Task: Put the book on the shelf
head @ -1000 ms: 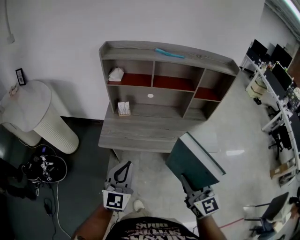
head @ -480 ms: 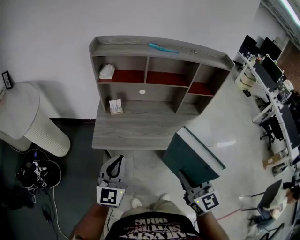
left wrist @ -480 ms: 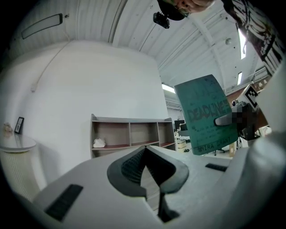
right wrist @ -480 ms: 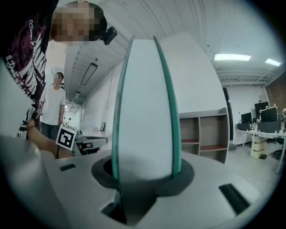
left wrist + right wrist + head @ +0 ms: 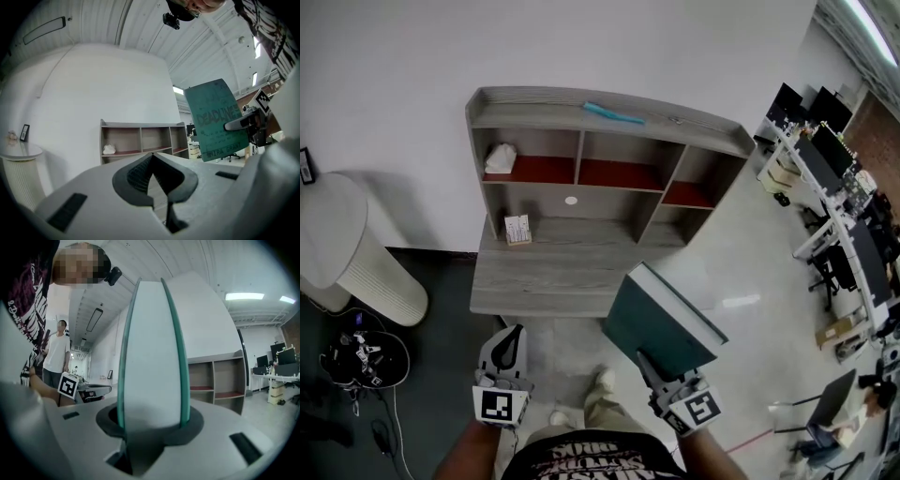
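A dark teal hardback book (image 5: 661,323) hangs tilted in front of the grey desk (image 5: 544,281), with my right gripper (image 5: 647,364) shut on its lower edge. The right gripper view shows its white page edge (image 5: 152,357) upright between the jaws. The grey shelf unit (image 5: 591,169) stands on the desk against the white wall, with red-floored cubbies; it also shows as the shelf unit (image 5: 140,140) and the shelf unit (image 5: 220,380). My left gripper (image 5: 511,339) is low at the left, shut and holding nothing; its tips meet at the left gripper (image 5: 152,157). The book's cover (image 5: 215,119) shows there too.
A white crumpled object (image 5: 500,159) lies in the left cubby, a teal item (image 5: 614,113) on the shelf's top, a small box (image 5: 517,229) on the desk. A white ribbed cylinder (image 5: 356,253) and black gear (image 5: 356,356) stand left; office desks (image 5: 825,159) right. A person (image 5: 56,357) stands behind.
Both grippers sit lower in the head view and the shelf has shifted left in it. The book stays held in the right gripper; the left stays shut.
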Demonstrator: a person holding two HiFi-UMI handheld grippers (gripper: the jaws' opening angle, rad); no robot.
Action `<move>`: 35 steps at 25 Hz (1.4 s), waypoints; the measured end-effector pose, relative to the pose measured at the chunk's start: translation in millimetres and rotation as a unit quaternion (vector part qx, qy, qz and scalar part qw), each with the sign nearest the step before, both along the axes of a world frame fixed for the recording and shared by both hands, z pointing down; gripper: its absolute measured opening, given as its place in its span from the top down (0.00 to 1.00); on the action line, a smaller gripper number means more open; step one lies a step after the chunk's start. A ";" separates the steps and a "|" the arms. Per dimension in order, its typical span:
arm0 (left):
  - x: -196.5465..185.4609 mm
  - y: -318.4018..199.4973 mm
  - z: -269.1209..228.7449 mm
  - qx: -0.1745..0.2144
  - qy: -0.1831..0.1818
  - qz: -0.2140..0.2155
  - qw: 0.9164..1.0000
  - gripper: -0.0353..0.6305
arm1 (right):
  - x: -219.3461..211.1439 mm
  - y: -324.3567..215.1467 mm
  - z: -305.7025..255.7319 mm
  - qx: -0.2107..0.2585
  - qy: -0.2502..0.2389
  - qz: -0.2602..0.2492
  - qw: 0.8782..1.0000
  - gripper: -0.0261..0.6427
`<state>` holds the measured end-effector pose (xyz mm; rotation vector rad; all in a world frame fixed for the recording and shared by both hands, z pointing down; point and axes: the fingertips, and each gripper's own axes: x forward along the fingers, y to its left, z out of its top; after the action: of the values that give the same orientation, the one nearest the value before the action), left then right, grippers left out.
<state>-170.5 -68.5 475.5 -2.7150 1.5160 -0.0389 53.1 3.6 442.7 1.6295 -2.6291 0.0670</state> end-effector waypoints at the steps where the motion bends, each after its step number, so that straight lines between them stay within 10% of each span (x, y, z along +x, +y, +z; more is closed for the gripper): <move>1: -1.8 -2.6 -0.9 0.001 -0.003 -0.004 1.000 0.95 | 0.1 -3.0 2.7 -0.001 -0.001 -0.004 1.000 0.71; 35: 78.8 -144.5 20.1 -0.036 0.028 -0.049 0.998 0.95 | 85.2 -150.8 40.4 -0.074 -0.041 -0.050 0.995 0.71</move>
<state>-91.7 -213.1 495.6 -2.7170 1.6939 -0.0200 138.3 -147.2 483.0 1.4767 -2.6882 0.3240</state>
